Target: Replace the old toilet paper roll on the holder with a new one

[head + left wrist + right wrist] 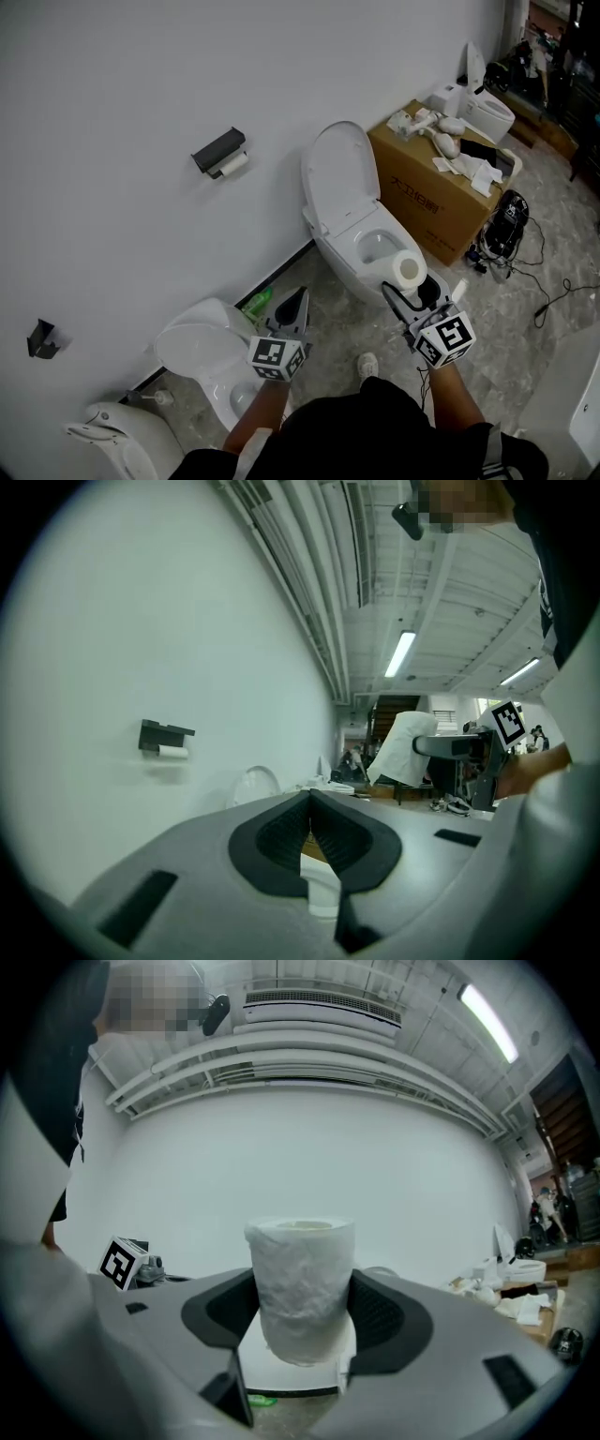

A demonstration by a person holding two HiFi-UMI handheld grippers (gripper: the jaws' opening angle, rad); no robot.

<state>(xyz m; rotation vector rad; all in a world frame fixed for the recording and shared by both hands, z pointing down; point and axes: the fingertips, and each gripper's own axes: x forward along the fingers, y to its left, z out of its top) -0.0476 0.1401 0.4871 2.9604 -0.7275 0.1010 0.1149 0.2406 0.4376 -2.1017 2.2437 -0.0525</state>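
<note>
Up-left on wall (112, 103) — holder (217, 150) w/ old roll (233, 165); L tool (300, 296) nearer, shut, empty; R tool (411, 283) grips new roll (409, 269).

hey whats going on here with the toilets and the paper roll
A person standing among several toilets holds a gripper in each hand. The right gripper is shut on a full toilet paper roll, held upright. The left gripper is shut with nothing in it. On the wall ahead, a dark holder carries a thin old roll. Neither gripper is at the holder, so the swap has not started yet.
</note>
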